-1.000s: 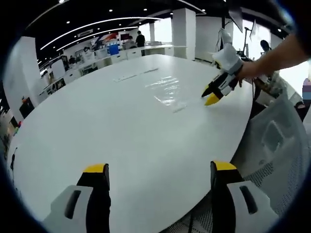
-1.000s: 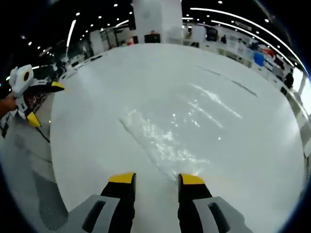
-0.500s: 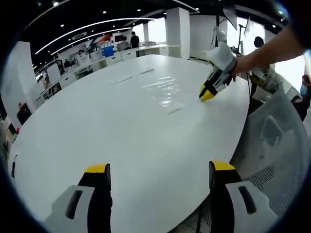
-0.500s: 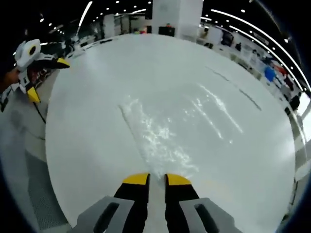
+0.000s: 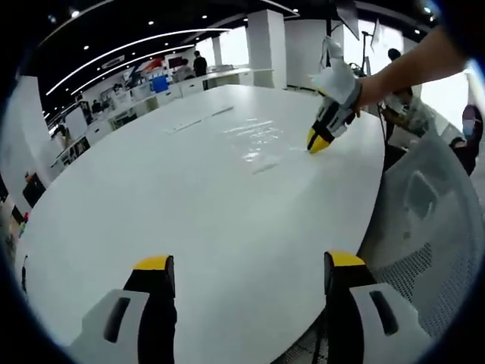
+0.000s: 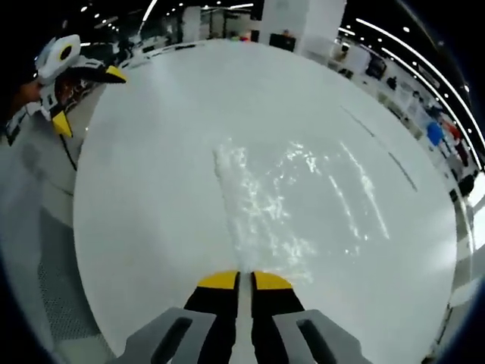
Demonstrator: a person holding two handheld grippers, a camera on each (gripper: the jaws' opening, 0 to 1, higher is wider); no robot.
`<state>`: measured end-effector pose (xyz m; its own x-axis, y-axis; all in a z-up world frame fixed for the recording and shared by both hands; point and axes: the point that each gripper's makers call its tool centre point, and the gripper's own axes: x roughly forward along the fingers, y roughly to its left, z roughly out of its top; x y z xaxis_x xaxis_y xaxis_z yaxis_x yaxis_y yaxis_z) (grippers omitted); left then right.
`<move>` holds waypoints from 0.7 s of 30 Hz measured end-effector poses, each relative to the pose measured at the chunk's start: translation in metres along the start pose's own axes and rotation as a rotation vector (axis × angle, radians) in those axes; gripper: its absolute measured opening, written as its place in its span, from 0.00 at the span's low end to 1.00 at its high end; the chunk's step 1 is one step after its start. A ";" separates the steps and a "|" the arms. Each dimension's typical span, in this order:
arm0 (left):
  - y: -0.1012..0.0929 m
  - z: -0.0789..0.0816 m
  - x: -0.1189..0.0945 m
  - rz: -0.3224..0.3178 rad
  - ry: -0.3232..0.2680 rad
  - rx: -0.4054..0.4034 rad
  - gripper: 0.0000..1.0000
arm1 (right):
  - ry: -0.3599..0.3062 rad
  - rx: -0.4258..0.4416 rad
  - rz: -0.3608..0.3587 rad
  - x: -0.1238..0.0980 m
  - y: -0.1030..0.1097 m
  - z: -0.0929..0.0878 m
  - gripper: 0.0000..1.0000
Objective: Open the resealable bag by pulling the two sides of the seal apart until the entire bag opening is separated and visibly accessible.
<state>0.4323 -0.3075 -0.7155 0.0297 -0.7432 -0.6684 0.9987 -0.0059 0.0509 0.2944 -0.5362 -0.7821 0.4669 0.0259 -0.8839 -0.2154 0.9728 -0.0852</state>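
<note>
Clear resealable plastic bag (image 6: 284, 201) lies flat on the white round worktop (image 6: 151, 189), its near edge pinched by the right tongs (image 6: 244, 279); left tongs (image 5: 241, 265) hang spread wide, well apart.

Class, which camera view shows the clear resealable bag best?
The right gripper view: the bag lies large and close, its near edge at the right gripper. In the left gripper view the bag is a small, distant glint.
</note>
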 end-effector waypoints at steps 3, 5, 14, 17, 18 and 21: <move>-0.004 0.001 0.001 -0.010 0.003 0.000 0.78 | 0.001 -0.026 -0.003 0.000 0.001 0.000 0.00; -0.006 0.001 0.001 -0.015 0.003 0.007 0.78 | 0.000 -0.046 -0.001 0.000 0.001 0.000 0.00; -0.009 0.005 0.008 -0.028 0.034 0.027 0.77 | -0.016 -0.075 0.051 -0.004 0.019 0.000 0.00; -0.011 0.012 0.009 -0.033 0.027 0.024 0.77 | -0.016 -0.068 0.080 -0.007 0.025 -0.003 0.00; -0.012 0.013 0.011 -0.036 0.028 0.031 0.77 | -0.020 -0.070 0.086 -0.009 0.027 -0.003 0.00; -0.015 0.018 0.016 -0.045 0.031 0.060 0.76 | -0.043 -0.099 0.126 -0.016 0.038 -0.001 0.00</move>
<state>0.4169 -0.3313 -0.7137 -0.0131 -0.7199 -0.6939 0.9947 -0.0798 0.0641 0.2777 -0.5000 -0.7718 0.4672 0.1581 -0.8699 -0.3569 0.9339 -0.0219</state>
